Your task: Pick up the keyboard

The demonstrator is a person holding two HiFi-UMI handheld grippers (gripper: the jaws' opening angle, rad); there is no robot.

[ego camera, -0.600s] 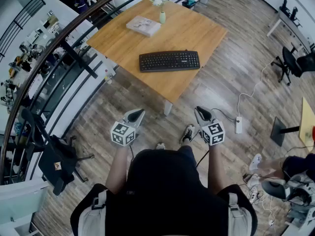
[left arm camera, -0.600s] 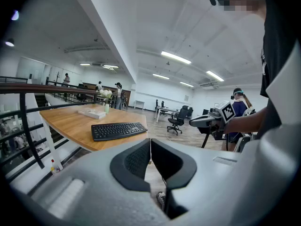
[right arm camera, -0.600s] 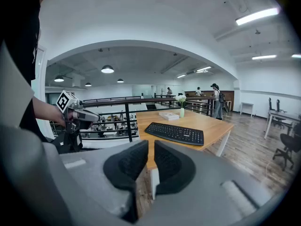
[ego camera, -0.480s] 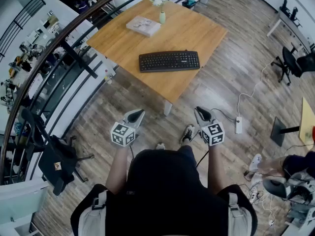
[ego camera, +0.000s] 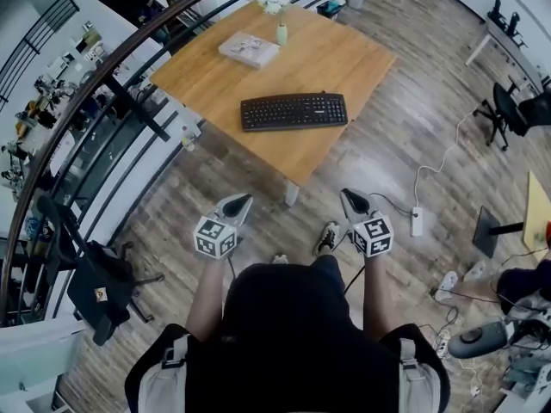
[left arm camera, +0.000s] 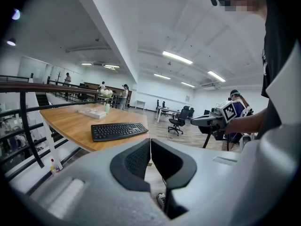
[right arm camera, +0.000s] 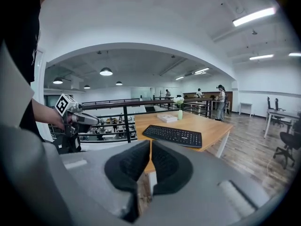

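A black keyboard (ego camera: 294, 111) lies near the front edge of a wooden table (ego camera: 215, 76), also seen from the left gripper view as the keyboard (left arm camera: 118, 130) and from the right gripper view as the keyboard (right arm camera: 172, 135). My left gripper (ego camera: 242, 201) and right gripper (ego camera: 349, 197) hang over the floor, well short of the table. Both are shut with nothing between their jaws. The left gripper (left arm camera: 150, 145) and right gripper (right arm camera: 150, 147) point toward the keyboard from a distance.
A book (ego camera: 249, 48) and a small vase with white flowers (ego camera: 281, 29) stand at the table's far side. A dark railing (ego camera: 112, 84) runs along the left. A power strip (ego camera: 417, 220) and cable lie on the floor at right; an office chair (ego camera: 508, 114) stands farther right.
The view has shifted slightly; the table and keyboard sit a little lower in the picture. Both grippers keep their place and stay shut.
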